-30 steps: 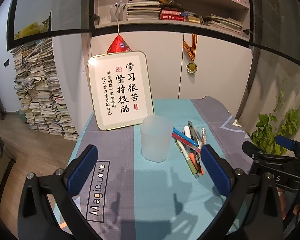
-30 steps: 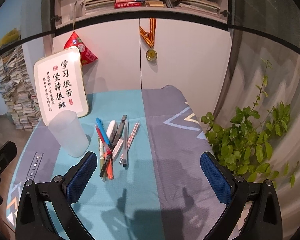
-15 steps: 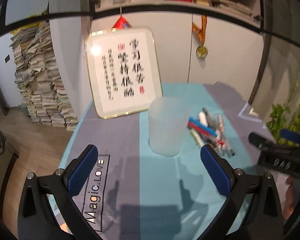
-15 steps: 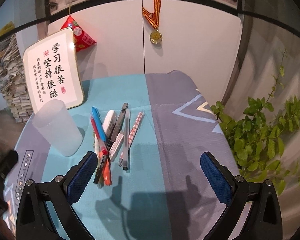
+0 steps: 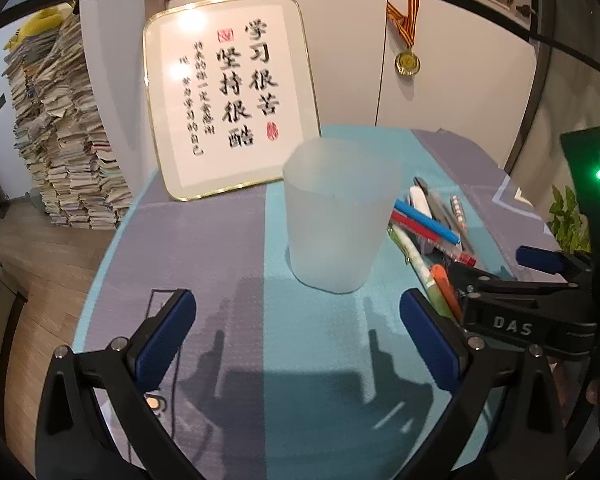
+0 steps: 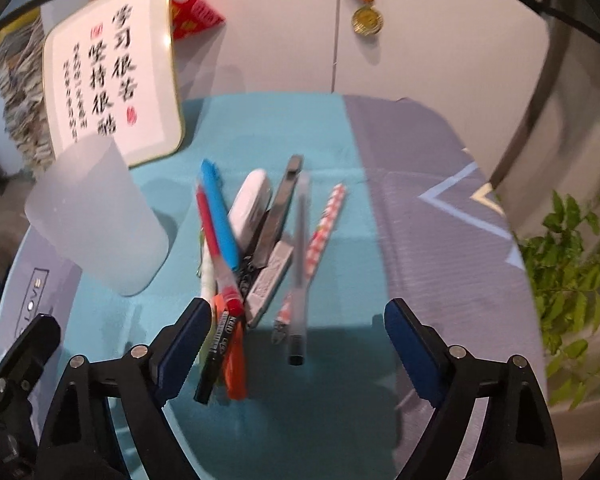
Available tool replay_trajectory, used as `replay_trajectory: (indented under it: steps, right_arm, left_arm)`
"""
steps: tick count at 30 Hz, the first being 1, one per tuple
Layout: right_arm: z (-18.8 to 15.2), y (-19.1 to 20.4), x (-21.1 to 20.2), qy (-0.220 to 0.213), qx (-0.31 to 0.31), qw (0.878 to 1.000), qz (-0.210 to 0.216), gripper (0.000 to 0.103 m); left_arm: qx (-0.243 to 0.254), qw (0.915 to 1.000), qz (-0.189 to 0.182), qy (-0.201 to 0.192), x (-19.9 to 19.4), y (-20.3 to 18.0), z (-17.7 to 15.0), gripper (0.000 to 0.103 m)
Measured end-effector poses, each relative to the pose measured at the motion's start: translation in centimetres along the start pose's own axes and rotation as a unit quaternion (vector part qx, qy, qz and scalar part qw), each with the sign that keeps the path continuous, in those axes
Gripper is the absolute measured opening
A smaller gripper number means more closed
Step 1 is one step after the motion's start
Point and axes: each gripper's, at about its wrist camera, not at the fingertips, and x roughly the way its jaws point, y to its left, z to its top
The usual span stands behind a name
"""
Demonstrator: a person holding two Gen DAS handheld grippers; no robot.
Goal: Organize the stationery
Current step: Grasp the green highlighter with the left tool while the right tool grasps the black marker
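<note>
Left wrist view has the left gripper [image 5: 298, 330] hovering low over the cloth-covered surface [image 5: 220, 264], its jaws spread wide and grasping nothing. Straight ahead, between the blue pads, a frosted translucent cup [image 5: 340, 216] stands upright on the teal stripe of the cloth; nothing can be made out inside it through the cloudy wall. Just to the cup's right lies the pile of pens [image 5: 430, 236], loose on the cloth and outside the cup: a blue pen [image 5: 426, 220], a red pen [image 5: 428, 240], a white eraser-like piece [image 5: 420, 202] and a pale green pen [image 5: 418, 266] among them. A framed calligraphy board [image 5: 228, 96] leans behind the cup, and a medal [image 5: 407, 62] hangs on the cabinet door beyond. At the right edge the right gripper [image 5: 516, 280] shows from the side, close over the near end of the pile.

Right wrist view looks down on the same pile [image 6: 256, 248]. The right gripper [image 6: 296, 348] has its jaws released and wide apart, holding nothing, with the near ends of an orange marker [image 6: 236, 360], a black marker [image 6: 218, 356] and a grey pen [image 6: 300, 264] lying between its pads. The left pad sits just beside the black marker; whether it touches I cannot tell. A checked red-and-white pencil [image 6: 326, 228] lies on the right of the heap. The cup [image 6: 98, 220] stands to the left, apart from the pens, and a potted plant [image 6: 572, 272] fills the right edge.
</note>
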Motion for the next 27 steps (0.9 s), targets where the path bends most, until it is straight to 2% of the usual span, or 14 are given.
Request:
replay_trajectory:
  steps: [2,3,5,8,9,10,13,18,22,25,27]
  right_arm:
    - [0.0,0.0,0.8,0.012,-0.007,1.0,-0.002,0.067]
    - [0.0,-0.4,0.8,0.007,0.0,1.0,0.009,0.051]
    - [-0.2,-1.4,0.8,0.019,0.006,1.0,0.012,0.029]
    - [-0.9,-3.0,0.6,0.026,0.01,1.0,0.0,0.025]
    - [-1.3,-3.9,0.4,0.029,0.018,0.999,0.007,0.014]
    - [-1.4,-4.4,0.2,0.032,0.024,0.999,0.014,0.01]
    - [-1.9,-5.9,-0.5,0.04,0.035,0.997,0.047,0.01]
    - [-2.4,-7.3,-1.0,0.041,0.045,0.992,0.107,0.01]
    - [-2.5,-8.1,-1.7,0.025,0.053,0.991,0.121,0.011]
    - [-2.6,-8.1,-1.3,0.035,0.047,0.99,0.125,0.012]
    - [-2.6,-8.2,-0.8,0.044,0.044,0.99,0.13,0.012]
  left_arm:
    - [-0.002,1.0,-0.004,0.007,0.4,-0.1,0.0,0.101]
    - [-0.002,0.9999,-0.007,0.01,0.6,-0.2,0.0,0.101]
    - [-0.002,0.9998,-0.016,0.014,0.7,-0.7,0.1,0.101]
    - [0.005,0.9985,-0.05,0.022,0.8,-2.1,0.2,0.098]
    - [0.007,0.9976,-0.063,0.028,1.0,-2.7,0.2,0.097]
    - [0.008,0.9966,-0.073,0.036,1.2,-3.1,0.2,0.093]
    - [0.008,0.9924,-0.103,0.067,2.4,-4.9,0.2,0.077]
    - [0.014,0.9881,-0.106,0.111,4.8,-7.0,-0.2,0.06]
    - [0.024,0.9894,-0.093,0.109,5.0,-7.8,-0.3,0.052]
    - [0.029,0.9907,-0.082,0.105,5.1,-8.4,-0.2,0.049]
    - [0.033,0.9909,-0.08,0.103,5.5,-8.5,0.1,0.039]
